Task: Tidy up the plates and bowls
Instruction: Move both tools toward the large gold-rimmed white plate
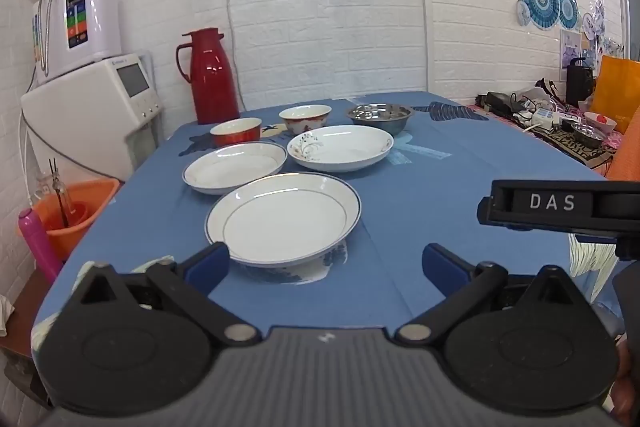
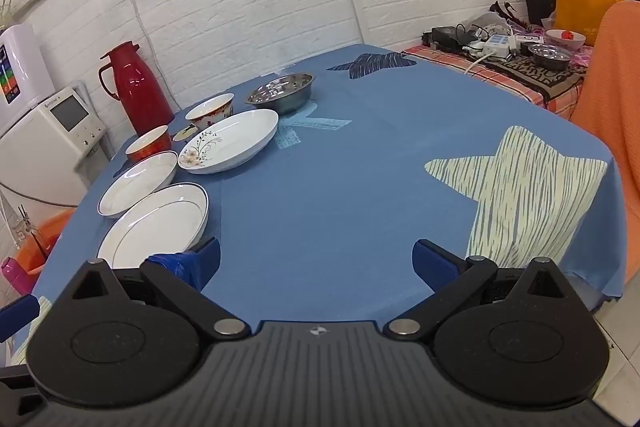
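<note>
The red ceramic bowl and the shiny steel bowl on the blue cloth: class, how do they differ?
The red ceramic bowl is glazed red outside, pale inside; the shiny steel bowl is bare reflective metal. The red one looks narrower, with steeper walls; the steel one is wider. Both stand upright and empty.

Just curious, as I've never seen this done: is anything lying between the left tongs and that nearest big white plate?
Nothing visible. The left tongs stand open, just short of the nearest white plate, with only bare blue tablecloth between them. The other plates and bowls lie beyond it.
</note>
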`<action>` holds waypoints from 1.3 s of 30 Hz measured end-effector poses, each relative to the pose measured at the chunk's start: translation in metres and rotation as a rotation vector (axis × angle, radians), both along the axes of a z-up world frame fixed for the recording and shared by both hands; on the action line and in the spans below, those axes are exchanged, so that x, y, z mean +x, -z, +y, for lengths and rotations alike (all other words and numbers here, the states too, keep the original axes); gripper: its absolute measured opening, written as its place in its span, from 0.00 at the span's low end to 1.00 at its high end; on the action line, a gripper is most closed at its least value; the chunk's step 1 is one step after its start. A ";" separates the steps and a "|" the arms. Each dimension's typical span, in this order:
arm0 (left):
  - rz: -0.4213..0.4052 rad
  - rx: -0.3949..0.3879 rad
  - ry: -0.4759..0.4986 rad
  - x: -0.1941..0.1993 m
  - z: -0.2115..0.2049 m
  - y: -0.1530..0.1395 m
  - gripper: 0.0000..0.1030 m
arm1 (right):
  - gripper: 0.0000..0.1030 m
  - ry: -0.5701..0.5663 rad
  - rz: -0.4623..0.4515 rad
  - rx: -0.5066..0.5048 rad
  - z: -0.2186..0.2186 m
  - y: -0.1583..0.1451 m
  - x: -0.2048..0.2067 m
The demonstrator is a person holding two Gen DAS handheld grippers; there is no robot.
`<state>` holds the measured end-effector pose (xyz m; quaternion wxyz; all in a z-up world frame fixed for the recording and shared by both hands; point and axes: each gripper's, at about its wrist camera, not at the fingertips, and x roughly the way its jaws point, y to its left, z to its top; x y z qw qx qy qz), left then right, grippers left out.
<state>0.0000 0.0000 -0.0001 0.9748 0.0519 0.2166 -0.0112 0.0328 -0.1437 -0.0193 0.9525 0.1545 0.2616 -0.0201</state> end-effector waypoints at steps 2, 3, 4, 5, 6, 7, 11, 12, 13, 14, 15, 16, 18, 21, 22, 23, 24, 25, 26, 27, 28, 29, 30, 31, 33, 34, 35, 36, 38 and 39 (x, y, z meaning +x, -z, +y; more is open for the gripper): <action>0.001 -0.002 0.000 0.000 0.000 0.000 0.99 | 0.88 -0.001 0.001 0.002 0.000 0.000 0.000; 0.001 -0.002 0.001 0.000 -0.001 0.000 0.99 | 0.88 -0.001 0.002 0.003 0.000 0.001 0.000; 0.000 -0.002 -0.002 -0.001 -0.001 0.001 0.99 | 0.88 -0.001 0.004 0.003 0.000 0.001 0.000; -0.001 -0.002 -0.004 -0.001 -0.001 0.001 0.99 | 0.88 -0.003 0.005 0.004 0.001 0.001 0.000; -0.001 -0.002 -0.002 -0.001 -0.001 0.001 0.99 | 0.88 -0.004 0.006 0.004 0.001 0.001 0.000; 0.000 -0.002 -0.001 0.000 -0.001 0.000 0.99 | 0.88 -0.004 0.007 0.005 0.001 0.001 0.000; 0.000 -0.001 -0.001 0.000 -0.001 0.000 0.99 | 0.88 -0.008 0.007 0.004 0.002 0.002 0.000; 0.000 -0.001 -0.001 0.000 -0.001 0.000 0.99 | 0.88 -0.009 0.007 0.003 0.002 0.002 0.000; 0.001 -0.002 0.000 0.000 0.000 0.000 0.99 | 0.88 -0.011 0.008 0.003 0.003 0.002 0.000; 0.001 -0.002 -0.001 0.000 -0.001 0.000 0.99 | 0.88 -0.011 0.008 0.003 0.003 0.002 0.000; 0.001 -0.003 -0.001 0.000 -0.001 0.000 0.99 | 0.88 -0.012 0.009 0.004 0.003 0.002 0.000; 0.001 -0.003 -0.001 0.000 -0.001 0.000 0.99 | 0.88 -0.012 0.009 0.003 0.003 0.002 0.000; 0.003 -0.001 -0.002 0.000 -0.001 0.000 0.99 | 0.88 -0.013 0.009 0.002 0.003 0.002 0.000; 0.005 -0.005 -0.002 0.003 -0.004 0.000 0.99 | 0.88 -0.013 0.008 0.003 0.003 0.002 0.000; 0.005 -0.002 -0.003 0.003 -0.006 0.000 0.99 | 0.88 -0.011 0.006 0.004 0.003 0.002 0.000; 0.007 0.006 -0.007 0.004 -0.002 0.002 0.99 | 0.88 -0.009 -0.005 0.007 0.003 0.001 0.000; 0.008 0.010 -0.008 0.005 0.002 0.003 0.99 | 0.88 -0.012 -0.021 0.008 0.004 0.000 -0.001; 0.014 0.007 -0.002 0.004 0.008 0.001 0.99 | 0.88 -0.018 -0.039 0.004 0.005 -0.003 0.000; 0.019 0.001 -0.003 0.005 0.017 -0.002 0.99 | 0.88 -0.028 -0.063 -0.006 0.007 -0.007 0.000; 0.023 -0.006 -0.017 0.007 0.029 -0.003 0.99 | 0.88 -0.038 -0.091 -0.019 0.010 -0.010 0.001; 0.027 -0.011 -0.033 0.011 0.042 -0.005 0.99 | 0.88 -0.049 -0.114 -0.026 0.012 -0.012 0.004; 0.037 -0.016 -0.051 0.016 0.057 -0.006 0.99 | 0.88 -0.075 -0.146 -0.025 0.016 -0.014 0.010; 0.054 -0.018 -0.062 0.024 0.071 -0.007 0.99 | 0.88 -0.111 -0.156 -0.027 0.020 -0.015 0.020; 0.072 -0.013 -0.068 0.033 0.087 -0.010 0.99 | 0.88 -0.162 -0.127 -0.045 0.026 -0.017 0.035; 0.133 0.000 -0.046 0.054 0.107 -0.015 0.99 | 0.88 -0.266 -0.036 -0.092 0.044 -0.018 0.072; 0.170 0.005 -0.034 0.068 0.116 -0.017 0.99 | 0.88 -0.304 -0.006 -0.084 0.052 -0.018 0.089; 0.187 0.007 -0.035 0.081 0.123 -0.021 0.99 | 0.88 -0.330 0.037 -0.067 0.059 -0.019 0.107; 0.177 0.022 -0.022 0.092 0.129 -0.026 0.99 | 0.88 -0.359 0.090 -0.049 0.066 -0.018 0.127; 0.261 0.016 0.001 0.122 0.139 -0.025 0.99 | 0.88 -0.375 0.176 -0.046 0.079 -0.013 0.158; 0.325 -0.016 0.016 0.139 0.145 -0.018 0.99 | 0.87 -0.381 0.214 -0.056 0.085 -0.008 0.172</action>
